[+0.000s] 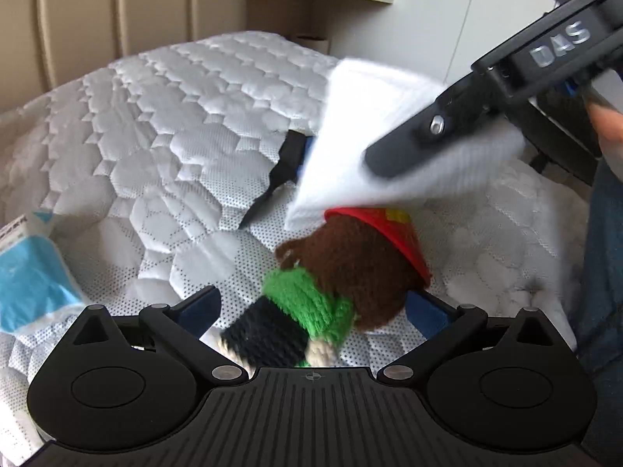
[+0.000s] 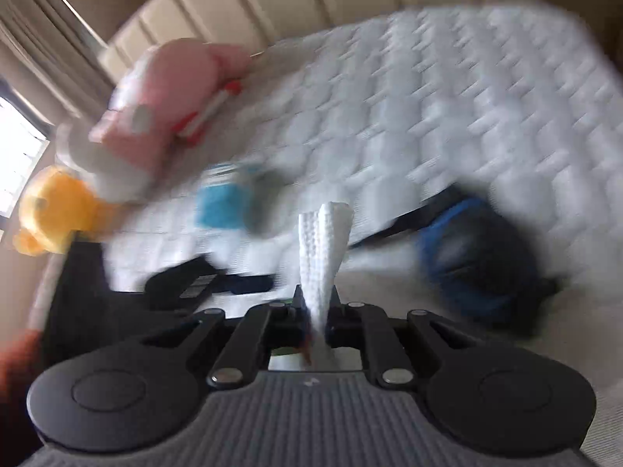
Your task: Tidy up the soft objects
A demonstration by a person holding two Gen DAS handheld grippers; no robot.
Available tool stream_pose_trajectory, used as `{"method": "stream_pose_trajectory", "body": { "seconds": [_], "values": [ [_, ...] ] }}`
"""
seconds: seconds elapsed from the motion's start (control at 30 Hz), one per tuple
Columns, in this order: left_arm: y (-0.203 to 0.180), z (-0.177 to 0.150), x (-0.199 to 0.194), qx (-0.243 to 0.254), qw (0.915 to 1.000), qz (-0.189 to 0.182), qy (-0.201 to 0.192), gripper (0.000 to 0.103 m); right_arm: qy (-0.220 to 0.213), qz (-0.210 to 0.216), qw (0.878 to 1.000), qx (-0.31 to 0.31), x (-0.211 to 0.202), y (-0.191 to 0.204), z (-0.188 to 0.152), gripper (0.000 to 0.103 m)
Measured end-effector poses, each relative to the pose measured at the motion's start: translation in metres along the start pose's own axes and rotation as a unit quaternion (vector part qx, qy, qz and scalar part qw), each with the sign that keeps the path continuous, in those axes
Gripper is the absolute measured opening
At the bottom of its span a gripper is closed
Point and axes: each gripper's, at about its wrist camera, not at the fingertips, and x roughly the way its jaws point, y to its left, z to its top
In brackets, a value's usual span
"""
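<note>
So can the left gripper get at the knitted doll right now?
Probably yes: the left gripper is open with the knitted doll between its fingers; the white cloth hangs above, not blocking.

Left gripper (image 1: 311, 311) agape, right gripper (image 2: 317, 311) clamped.

— Any lettering I can read from here?

— Only one piece: raised pale letters "DAS" on the black plastic body of the right gripper (image 1: 447, 136), up at two o'clock in my left wrist view.

— The blue-and-white packet (image 1: 31, 272) at nine o'clock?

— It carries dark print along its top edge, too small for me. The right wrist view is blurred; nothing legible.
</note>
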Motion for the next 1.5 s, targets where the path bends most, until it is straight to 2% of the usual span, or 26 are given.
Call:
{"method": "stream_pose_trajectory", "body": {
  "seconds": [0.1, 0.13, 0.23, 0.4, 0.53, 0.63, 0.73, 0.77, 0.87, 0.97, 1.07, 1.17, 1.33, 1.5],
  "values": [
    [-0.012, 0.0, 0.001, 0.043, 0.9987, 0.027, 0.001, 0.103, 0.044, 0.045, 0.998, 0.031, 0.024, 0.005, -0.009, 0.011],
    [-0.016, -0.001, 0.001, 0.058, 0.9978, 0.033, 0.002, 0.103, 0.057, 0.043, 0.997, 0.03, 0.031, 0.008, -0.012, 0.011],
    [-0.025, -0.002, 0.0, 0.086, 0.9956, 0.038, 0.007, 0.103, 0.082, -0.003, 0.997, -0.002, 0.042, 0.012, -0.021, 0.011],
    [-0.024, -0.005, 0.005, 0.091, 0.9953, 0.03, 0.016, 0.103, 0.083, -0.026, 0.996, -0.007, 0.027, 0.001, -0.02, 0.009],
    [-0.017, -0.006, 0.009, 0.071, 0.9967, 0.017, 0.036, 0.103, 0.072, -0.041, 0.997, -0.006, 0.012, -0.007, -0.011, 0.008],
    [-0.005, -0.009, 0.009, 0.022, 0.9974, -0.004, 0.068, 0.103, 0.061, -0.06, 0.996, -0.009, 0.0, -0.012, -0.007, 0.008],
    [0.008, -0.012, 0.015, -0.035, 0.9947, -0.036, 0.089, 0.103, 0.054, -0.082, 0.995, -0.019, -0.015, -0.02, -0.004, 0.013],
    [0.01, -0.011, 0.015, -0.045, 0.9942, -0.044, 0.087, 0.103, 0.058, -0.09, 0.994, -0.022, -0.018, -0.024, -0.005, 0.016],
    [0.014, -0.01, 0.016, -0.072, 0.9915, -0.074, 0.079, 0.103, 0.067, -0.126, 0.989, -0.025, -0.014, -0.037, -0.007, 0.016],
    [0.02, -0.009, 0.018, -0.107, 0.9866, -0.102, 0.069, 0.103, 0.069, -0.122, 0.99, -0.008, -0.009, -0.05, -0.005, 0.016],
    [0.022, -0.008, 0.022, -0.127, 0.9827, -0.121, 0.06, 0.103, 0.072, -0.12, 0.99, -0.021, -0.005, -0.047, -0.001, 0.016],
    [0.014, -0.002, 0.026, -0.112, 0.985, -0.119, 0.055, 0.103, 0.082, -0.121, 0.988, -0.045, -0.004, -0.039, -0.003, 0.016],
    [0.002, 0.004, 0.024, -0.067, 0.9928, -0.097, 0.024, 0.103, 0.064, -0.1, 0.993, -0.018, -0.003, -0.043, 0.0, 0.014],
    [0.018, 0.012, 0.017, -0.095, 0.9902, -0.101, -0.015, 0.102, 0.041, -0.068, 0.997, -0.007, 0.007, -0.037, 0.016, 0.015]
  ]
}}
